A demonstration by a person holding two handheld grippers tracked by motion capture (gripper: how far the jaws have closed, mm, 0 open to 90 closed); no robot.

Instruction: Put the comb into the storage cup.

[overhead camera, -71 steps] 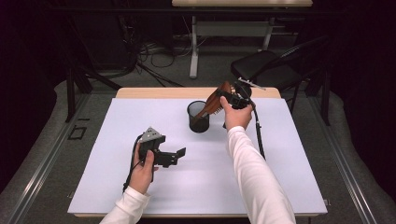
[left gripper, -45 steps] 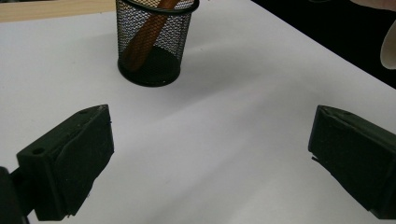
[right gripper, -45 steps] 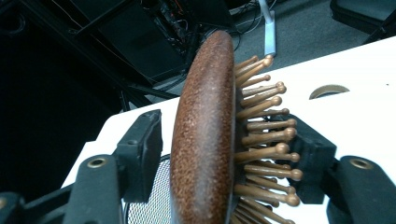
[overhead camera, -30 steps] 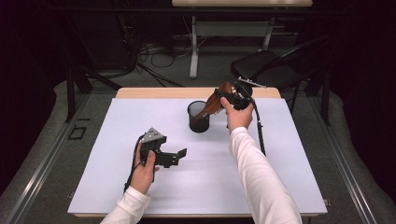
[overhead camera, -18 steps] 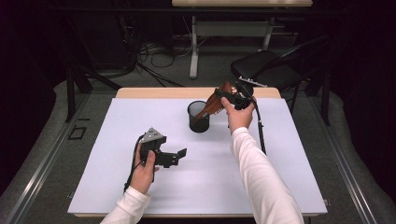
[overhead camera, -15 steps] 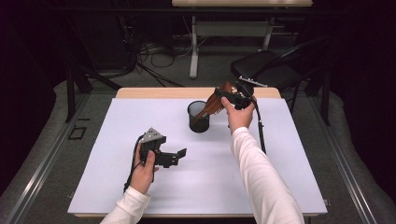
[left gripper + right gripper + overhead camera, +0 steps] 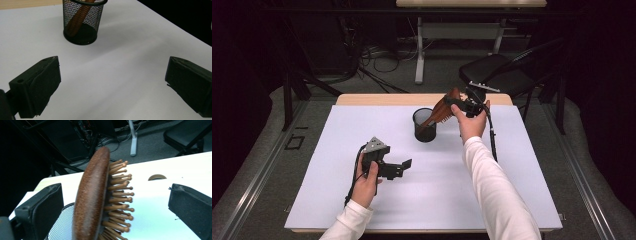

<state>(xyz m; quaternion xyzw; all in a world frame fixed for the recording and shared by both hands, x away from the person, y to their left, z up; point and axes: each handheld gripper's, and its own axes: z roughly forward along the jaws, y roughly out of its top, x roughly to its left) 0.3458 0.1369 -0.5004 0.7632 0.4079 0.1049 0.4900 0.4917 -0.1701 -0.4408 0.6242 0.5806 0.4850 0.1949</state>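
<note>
The wooden hairbrush (image 7: 97, 197) stands between the two jaws of my right claw (image 7: 451, 102), its handle down in the black mesh cup (image 7: 425, 125) and its head leaning out over the rim towards the counter's far edge. My right claw's jaws have just been opening and now stand wide apart; the brush is between them but neither pad presses on it, with a clear gap on each side. My left claw (image 7: 112, 82) hovers over the counter (image 7: 522, 165) nearer the front edge and left of the middle, its jaws spread apart with nothing between them. The right gripper view shows the brush's smooth brown back and its rows of round-tipped wooden pins side on, which the high view leaves as a small brown shape. The left gripper view looks through the mesh and shows the handle slanting down to the cup's floor. The high view alone gives the layout: the cup stands near the middle of the far edge, well apart from my left claw. I count one brush, one cup, two claws.
</note>
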